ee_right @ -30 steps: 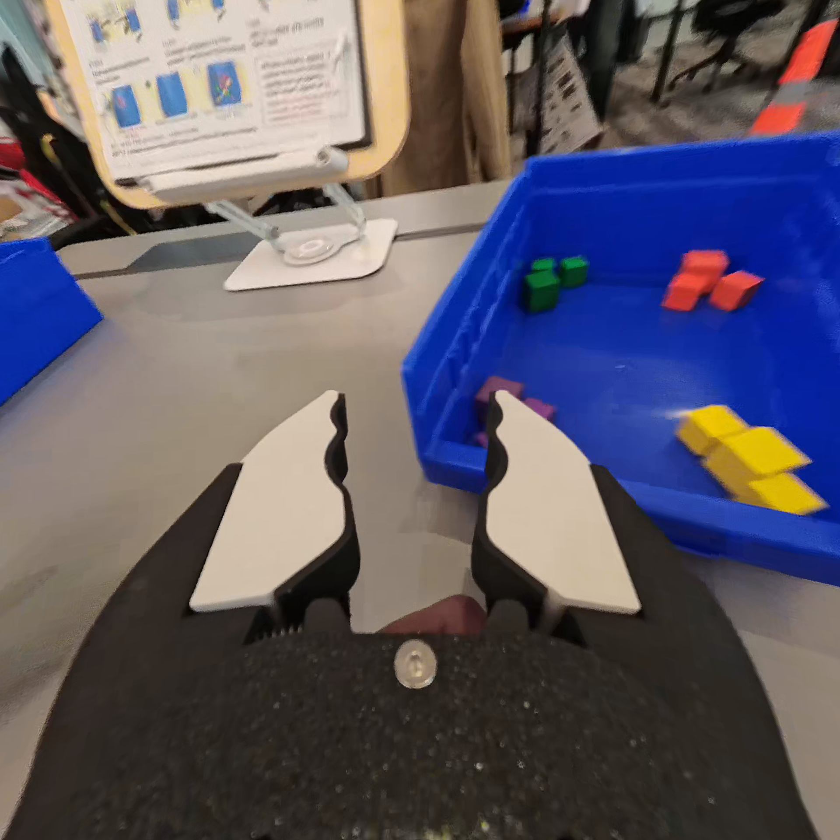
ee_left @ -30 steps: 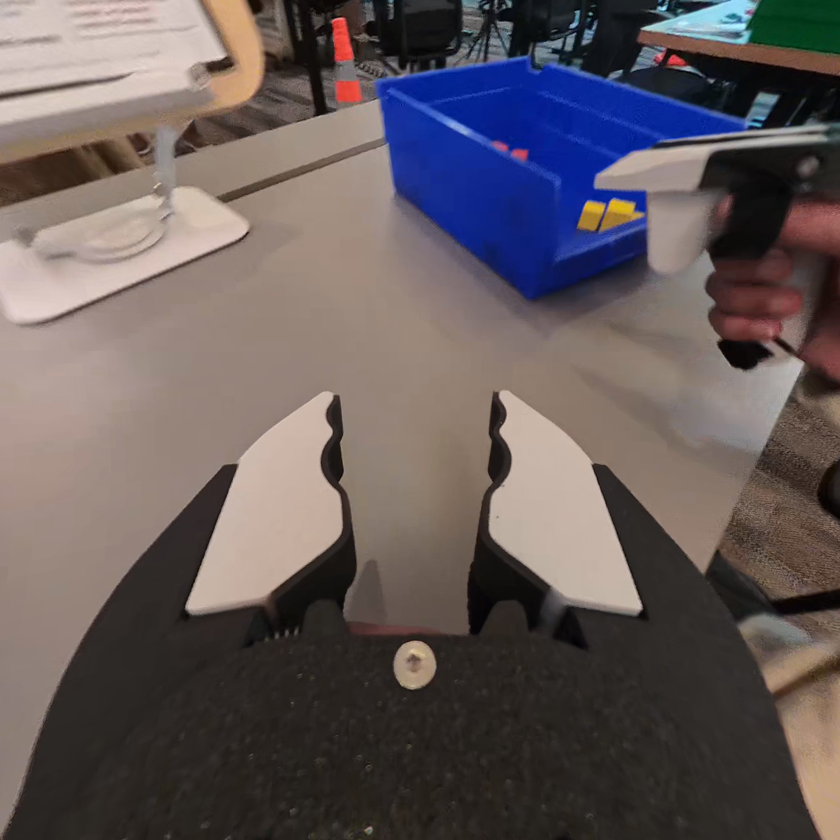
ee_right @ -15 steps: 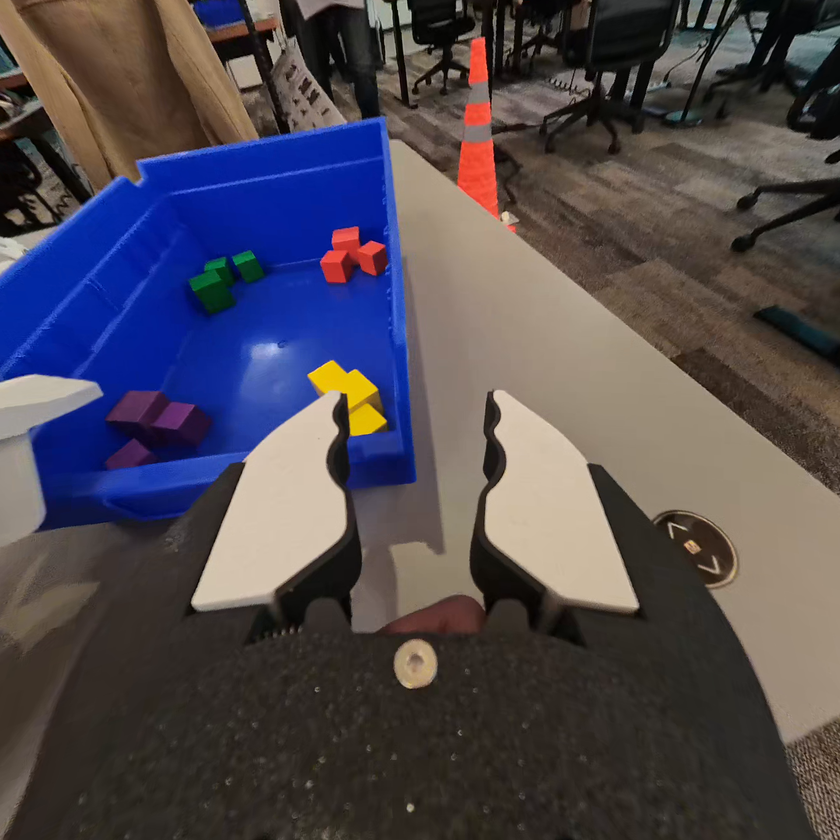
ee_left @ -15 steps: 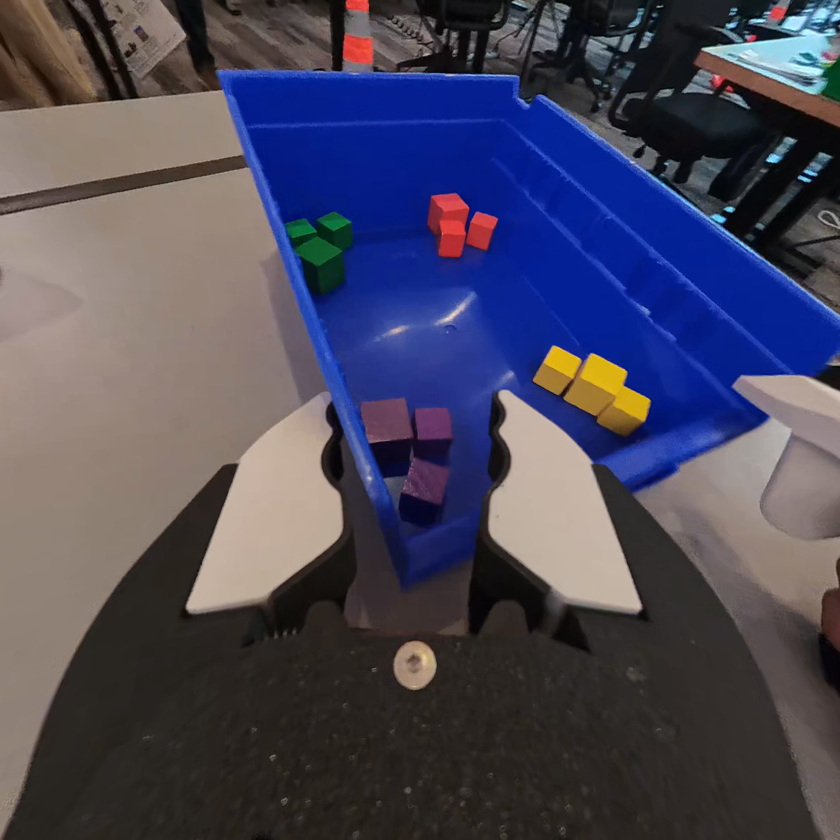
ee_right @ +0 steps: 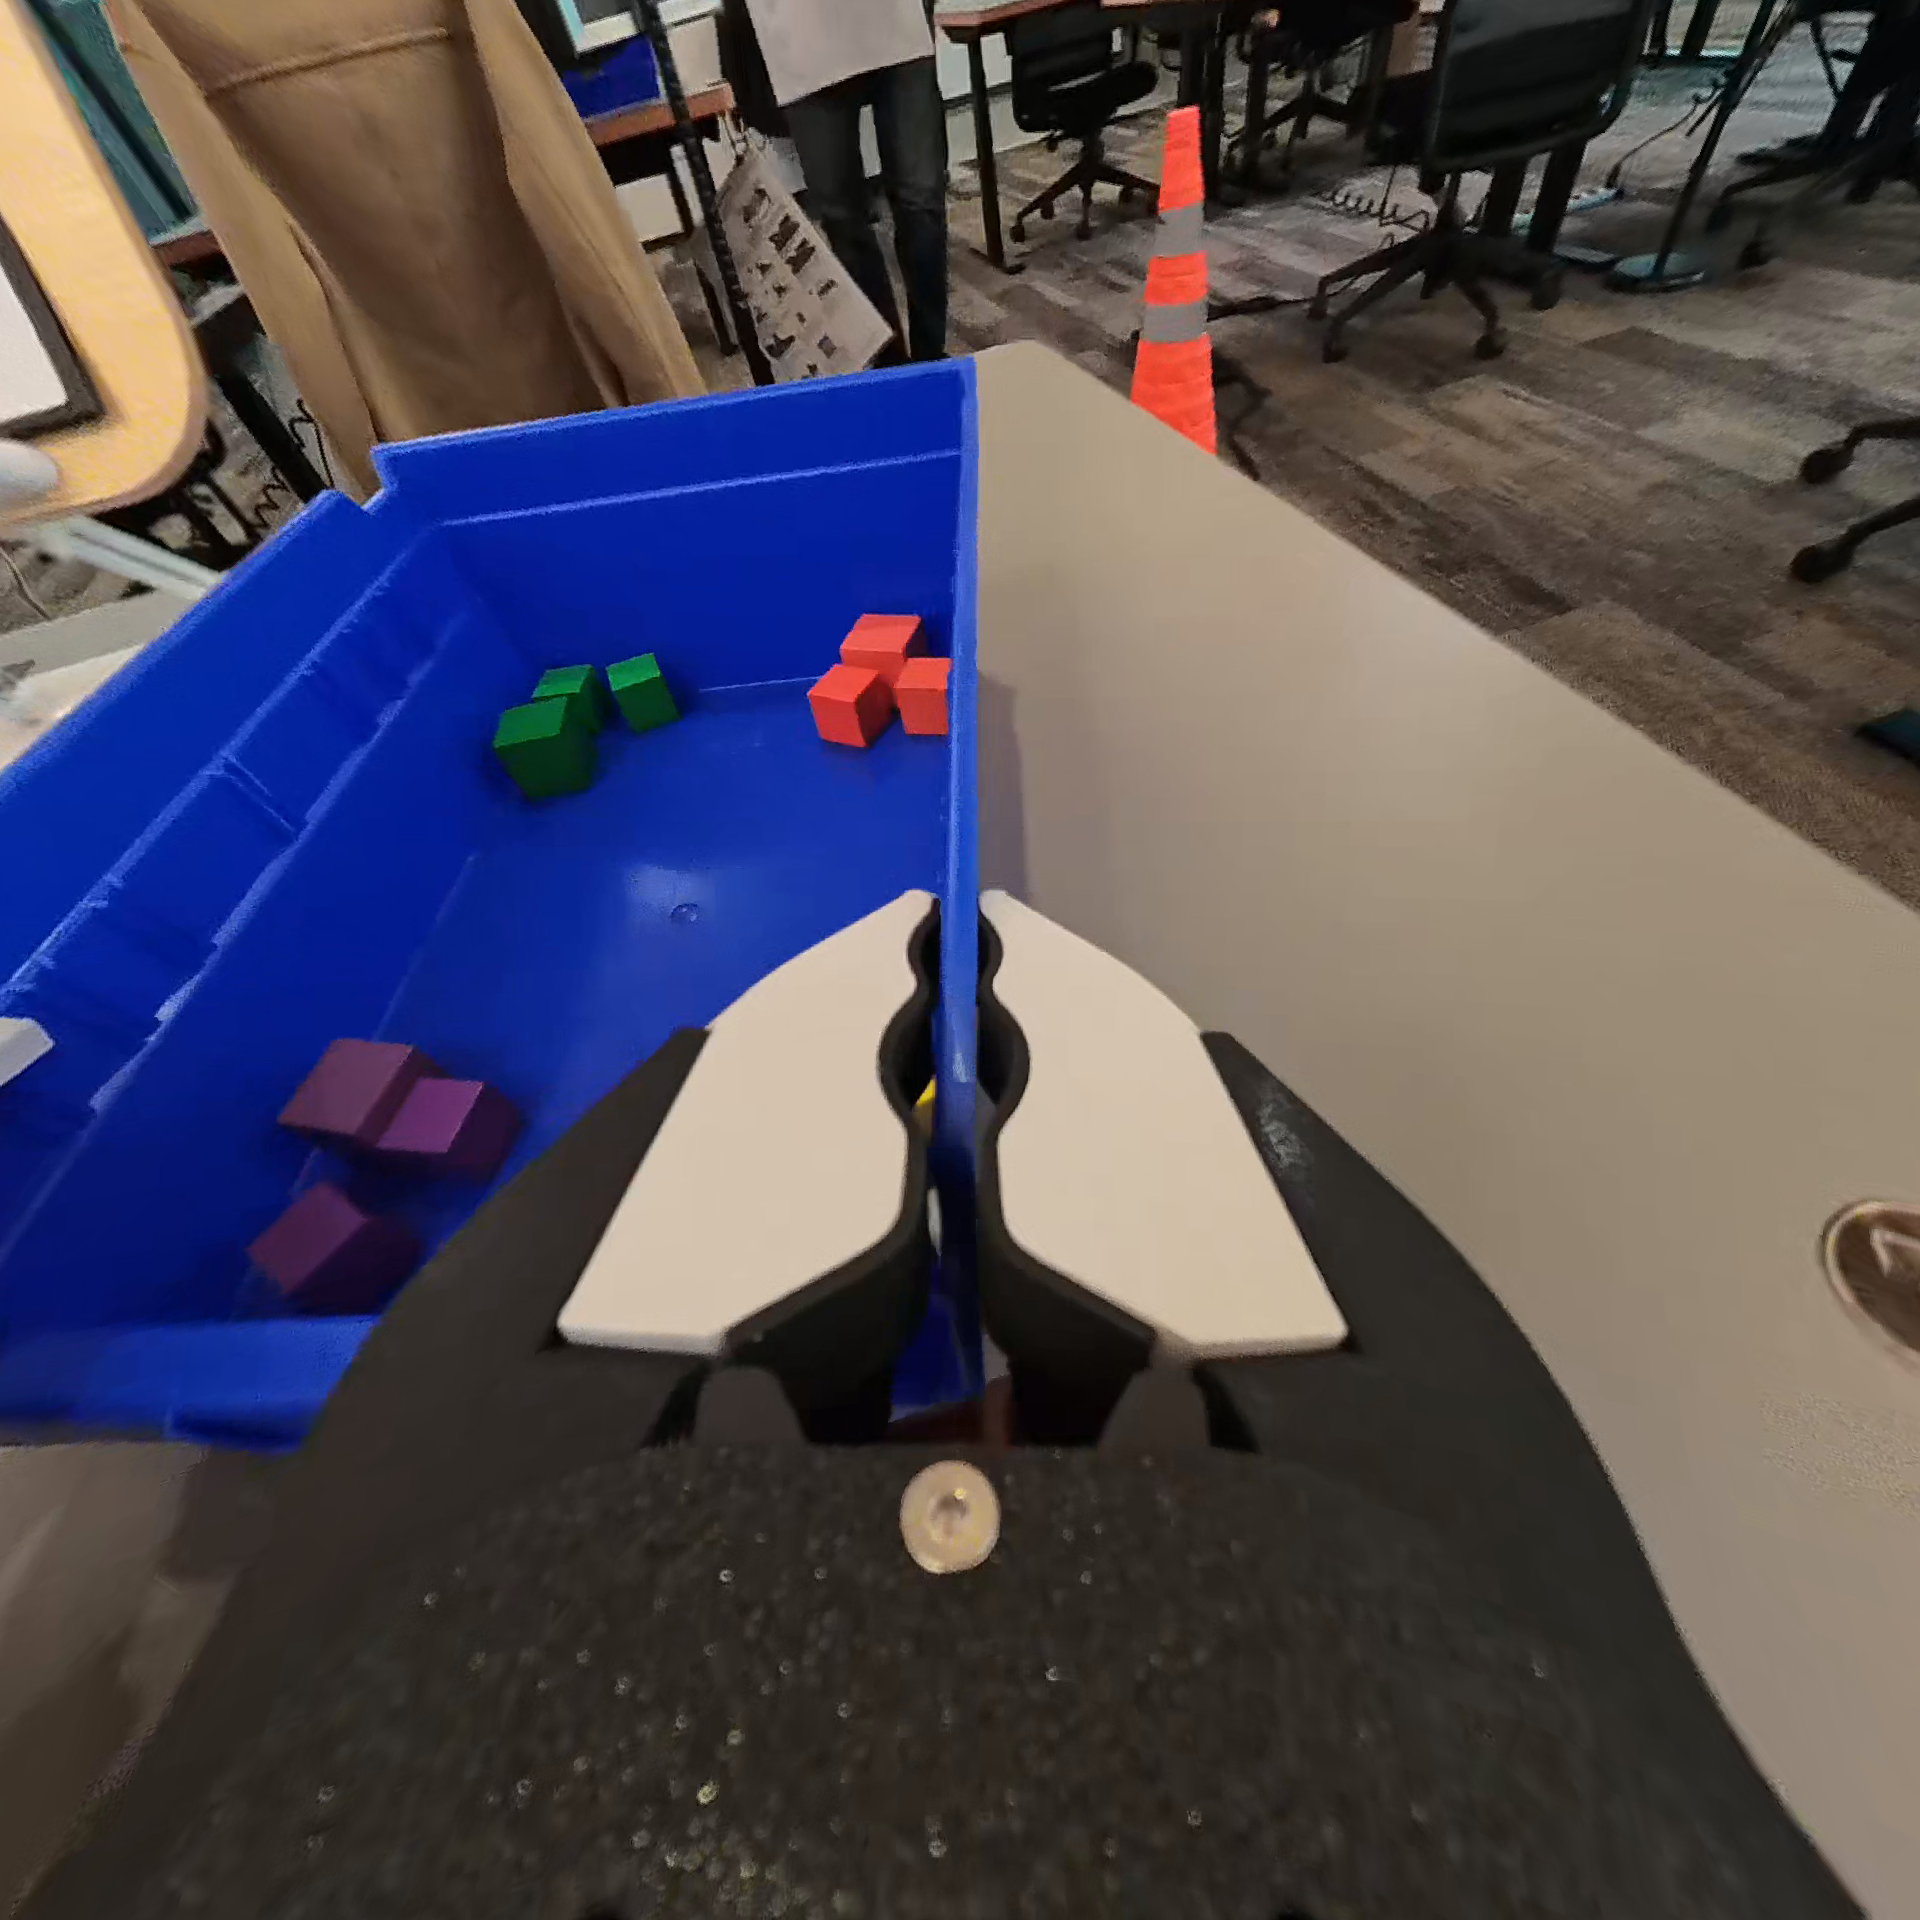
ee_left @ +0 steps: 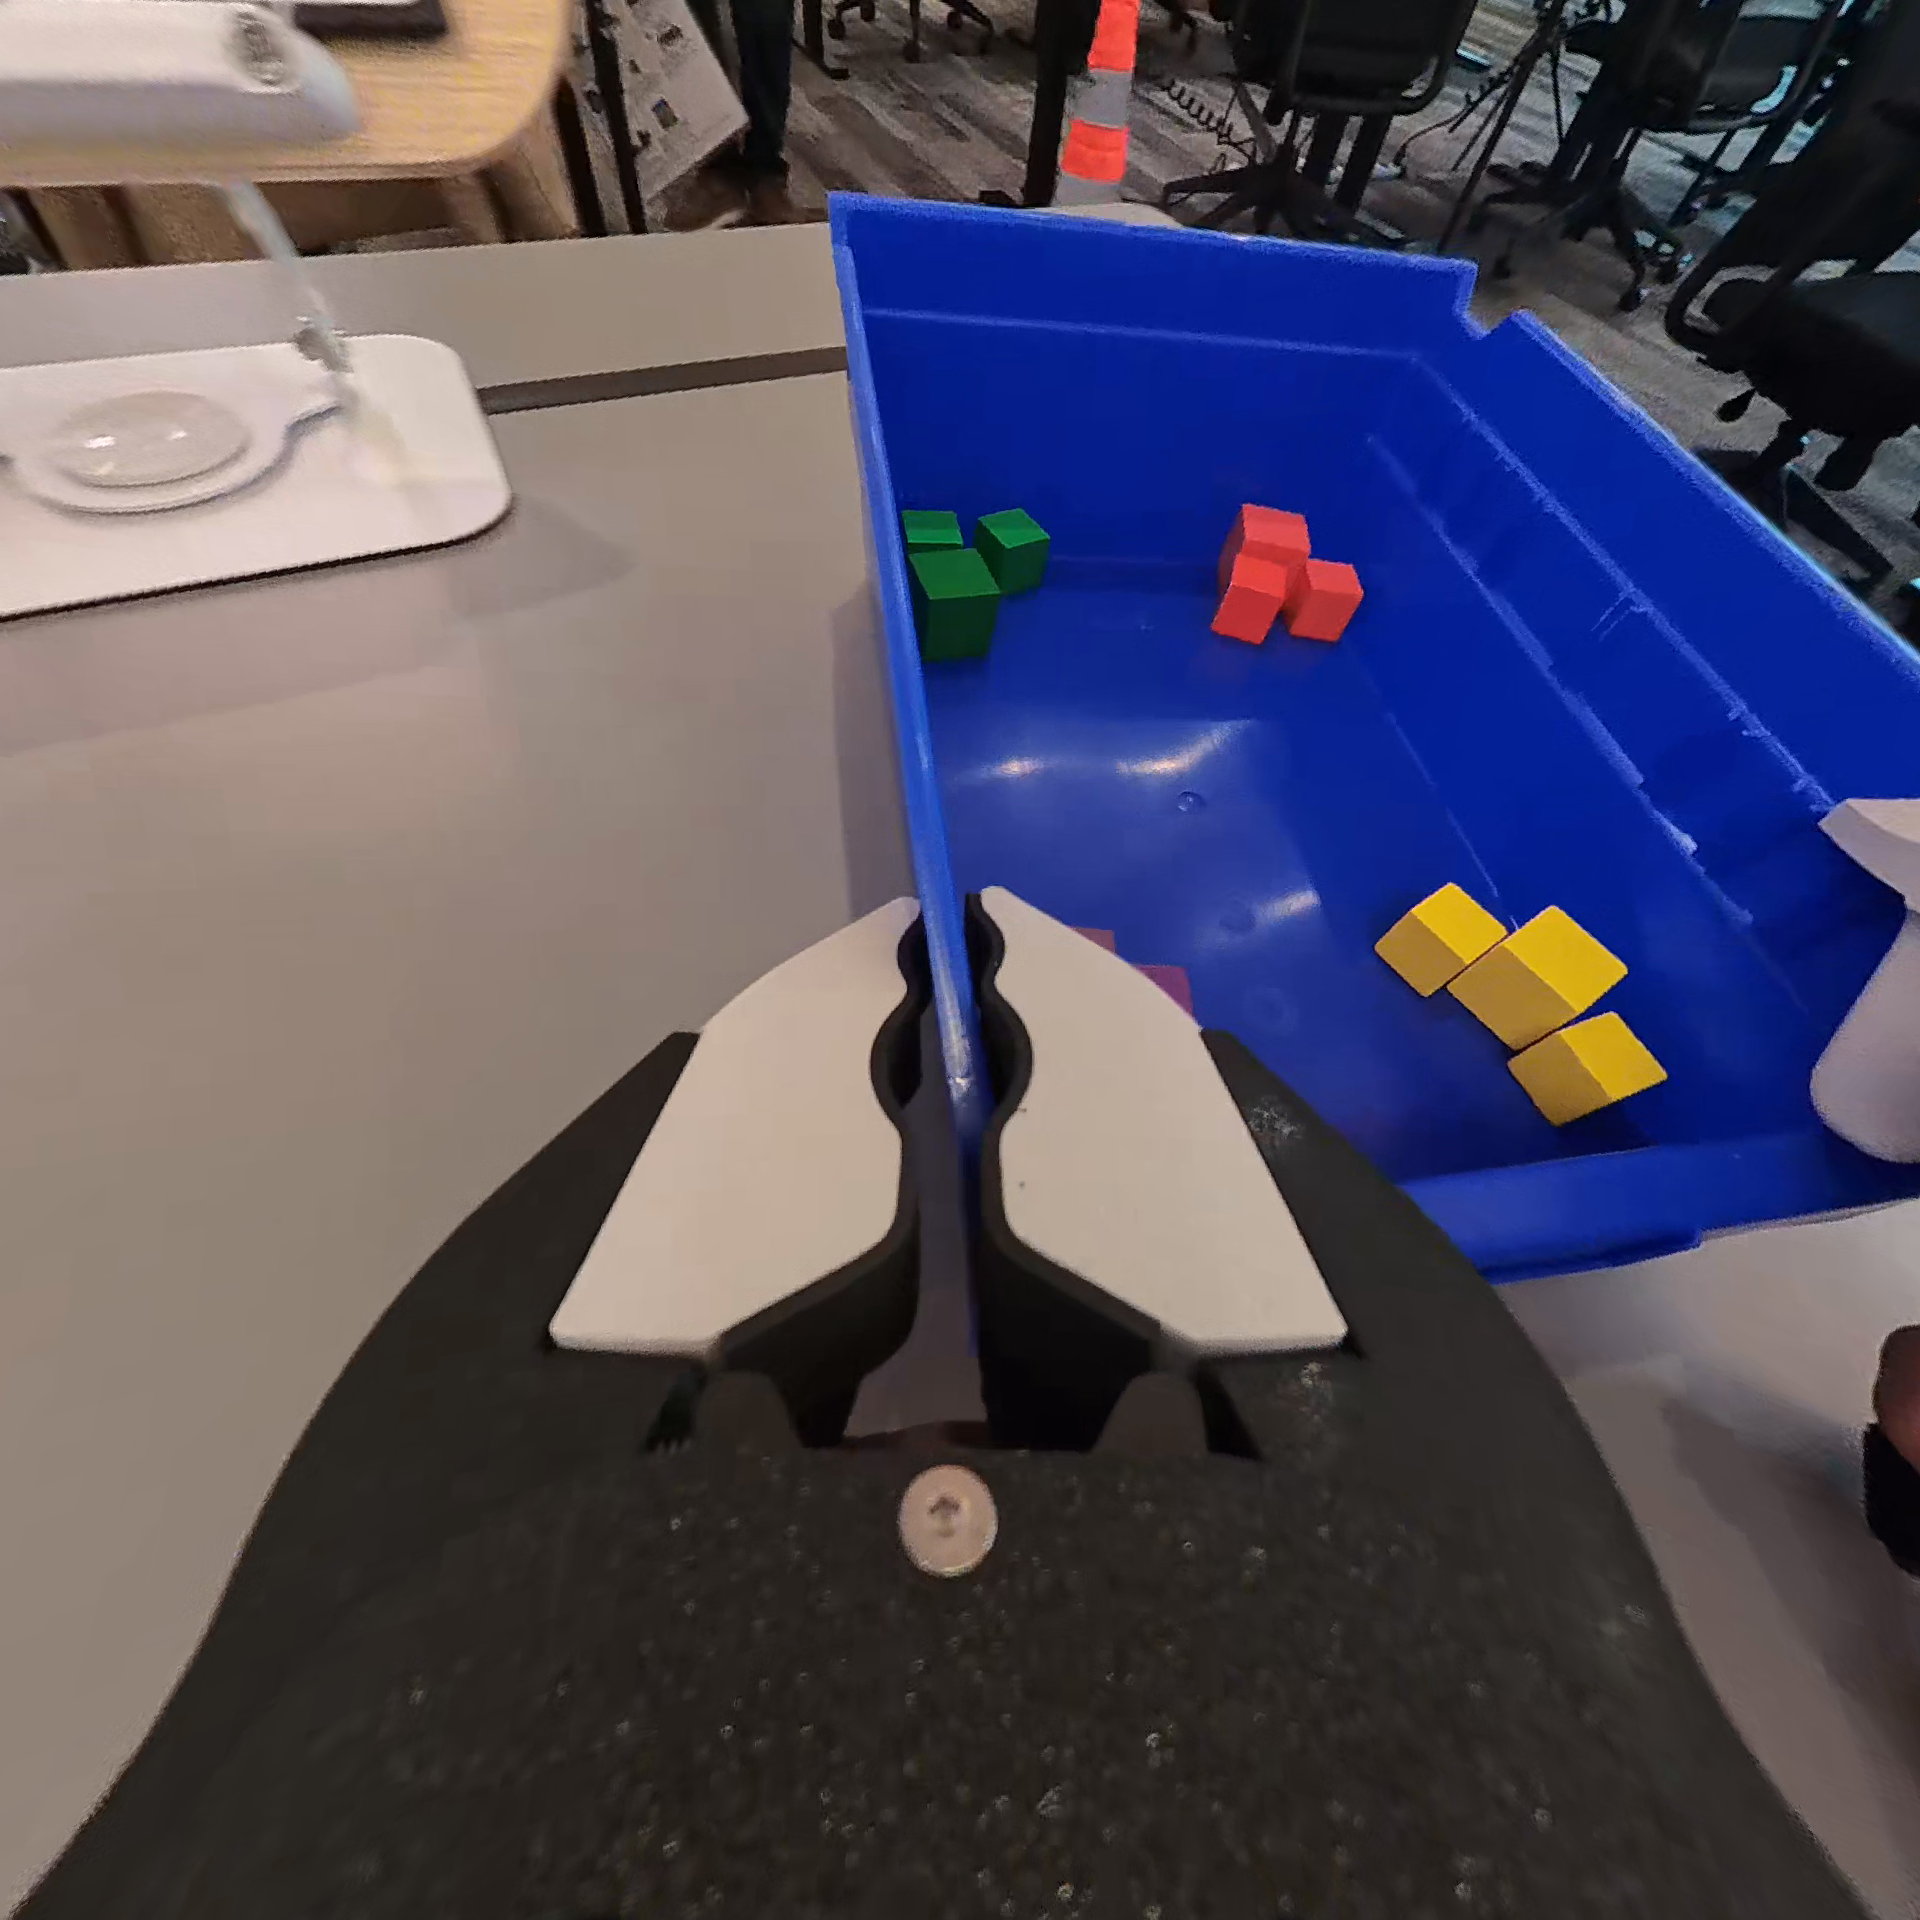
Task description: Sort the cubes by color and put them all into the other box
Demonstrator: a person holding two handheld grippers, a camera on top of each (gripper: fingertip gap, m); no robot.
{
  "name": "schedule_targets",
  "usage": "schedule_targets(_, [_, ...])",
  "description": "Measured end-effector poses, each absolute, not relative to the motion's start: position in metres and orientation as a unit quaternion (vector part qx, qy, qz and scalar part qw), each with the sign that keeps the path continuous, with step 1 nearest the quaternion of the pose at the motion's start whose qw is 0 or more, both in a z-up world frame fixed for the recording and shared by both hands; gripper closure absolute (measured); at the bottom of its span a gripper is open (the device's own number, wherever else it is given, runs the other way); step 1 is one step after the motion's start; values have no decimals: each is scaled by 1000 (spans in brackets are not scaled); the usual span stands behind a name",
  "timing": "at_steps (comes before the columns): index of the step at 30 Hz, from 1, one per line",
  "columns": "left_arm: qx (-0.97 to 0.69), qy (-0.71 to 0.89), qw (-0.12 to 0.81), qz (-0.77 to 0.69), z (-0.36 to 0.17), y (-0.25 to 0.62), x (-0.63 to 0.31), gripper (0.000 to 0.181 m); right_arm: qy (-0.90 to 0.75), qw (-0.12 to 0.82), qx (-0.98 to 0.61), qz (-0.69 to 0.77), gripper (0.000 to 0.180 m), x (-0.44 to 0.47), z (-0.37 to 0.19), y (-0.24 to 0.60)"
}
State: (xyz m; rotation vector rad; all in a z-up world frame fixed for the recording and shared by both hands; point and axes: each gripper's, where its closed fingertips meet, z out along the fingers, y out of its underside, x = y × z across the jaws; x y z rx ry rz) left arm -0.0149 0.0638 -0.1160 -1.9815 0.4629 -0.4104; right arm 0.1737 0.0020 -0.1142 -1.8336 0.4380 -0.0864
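Note:
A blue box (ee_left: 1143, 436) sits on the grey table and holds sorted cubes: green cubes (ee_left: 966, 577), red cubes (ee_left: 1283, 587), yellow cubes (ee_left: 1527, 997) and purple cubes (ee_right: 400, 1112). My left gripper (ee_left: 948, 914) is shut on the box's left wall, one finger inside and one outside. My right gripper (ee_right: 958, 914) is shut on the box's right wall (ee_right: 961, 727) in the same way. The right gripper's white finger shows at the left wrist view's right edge (ee_left: 1870, 987).
A white stand base (ee_left: 239, 468) with a wooden board sits at the table's back left. An orange cone (ee_right: 1179, 291), office chairs and a person stand on the floor behind. A round button panel (ee_right: 1881, 1288) is set in the table at the right. My right fingertips sit around 20 centimetres from my left ones. The round button panel (ee_right: 1881, 1288) is closer to my right gripper, around 20 centimetres from its tips; the left tips are 35 centimetres off.
Both grippers moved onto the blue box's side walls near its front corners. Both were open half a second ago and have shut on the walls.

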Motion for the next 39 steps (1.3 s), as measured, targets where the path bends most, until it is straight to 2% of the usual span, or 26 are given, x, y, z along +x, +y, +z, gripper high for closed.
schedule_targets(9, [-831,129,525,-128,-100,50,-158,176,124,582,-804,14,177,36,-111,5])
schedule_targets(19, [-840,26,539,-59,-103,35,-327,176,17,579,-811,81,177,-130,-97,47])
schedule_targets(28, [-841,-18,538,-58,-118,36,-388,175,-35,568,-816,103,177,-197,-110,71])
schedule_targets(31, [-846,4,527,-81,-120,37,-388,168,-43,571,-813,107,177,-199,-112,73])
schedule_targets(32, [-849,13,520,-90,-120,36,-385,153,-44,575,-809,111,176,-199,-113,73])
schedule_targets(33, [-852,21,514,-100,-120,33,-383,125,-45,579,-806,114,176,-199,-113,72])
schedule_targets(34, [-853,28,511,-106,-119,26,-384,116,-46,580,-805,115,169,-197,-112,70])
schedule_targets(36, [-847,48,518,-107,-114,6,-393,122,-67,577,-804,126,144,-196,-109,60])
schedule_targets(37, [-843,49,525,-102,-111,-4,-405,123,-77,581,-800,129,140,-192,-105,51])
schedule_targets(38, [-838,43,536,-96,-108,-13,-421,114,-86,591,-791,135,137,-187,-99,40])
schedule_targets(39, [-836,32,541,-85,-106,-17,-442,124,-99,603,-778,147,138,-183,-92,26])
